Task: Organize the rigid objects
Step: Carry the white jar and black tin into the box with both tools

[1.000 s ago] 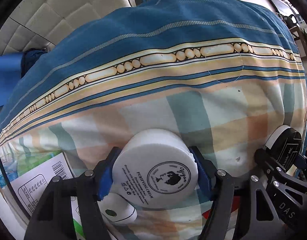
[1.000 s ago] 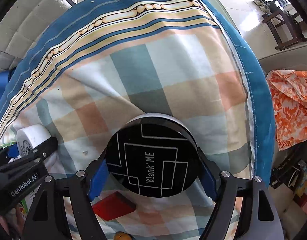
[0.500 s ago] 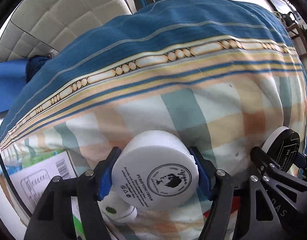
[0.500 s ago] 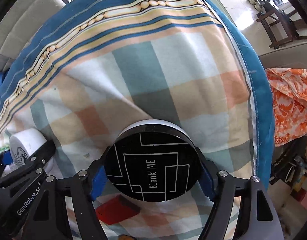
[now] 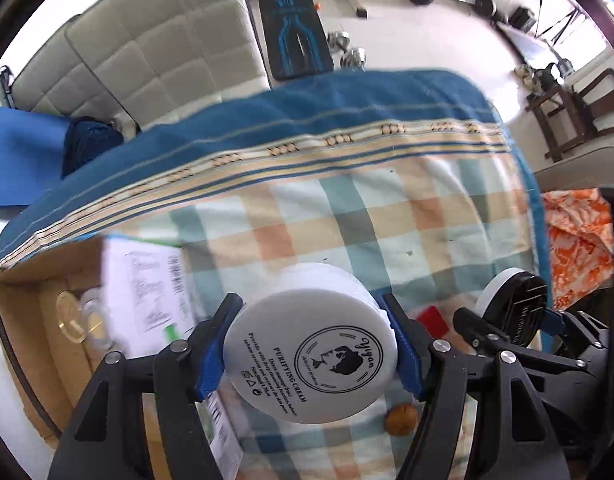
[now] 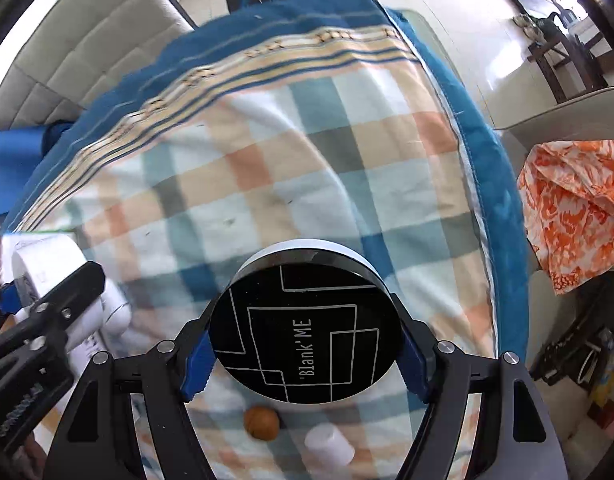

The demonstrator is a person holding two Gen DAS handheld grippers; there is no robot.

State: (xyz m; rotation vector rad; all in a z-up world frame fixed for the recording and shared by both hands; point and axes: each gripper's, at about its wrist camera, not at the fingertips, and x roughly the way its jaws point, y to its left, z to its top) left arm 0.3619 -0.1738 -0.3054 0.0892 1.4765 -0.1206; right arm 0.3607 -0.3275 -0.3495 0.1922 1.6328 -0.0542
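1. Left claw (image 5: 311, 354) clamps white cream jar (image 5: 311, 350) by its sides, clear above the checked bedspread (image 5: 387, 220).
2. Right claw (image 6: 303, 344) grips black jar (image 6: 303, 328) likewise.
3. Cardboard box (image 5: 39, 320) just left: probable drop-off.

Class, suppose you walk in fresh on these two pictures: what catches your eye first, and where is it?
First, the white cream jar clamped in the left tongs, low in the left wrist view. Next, the black 'Blank ME' tin gripped by the right tongs, held above the checked cloth. A small brown nut lies on the cloth just beneath the tin.
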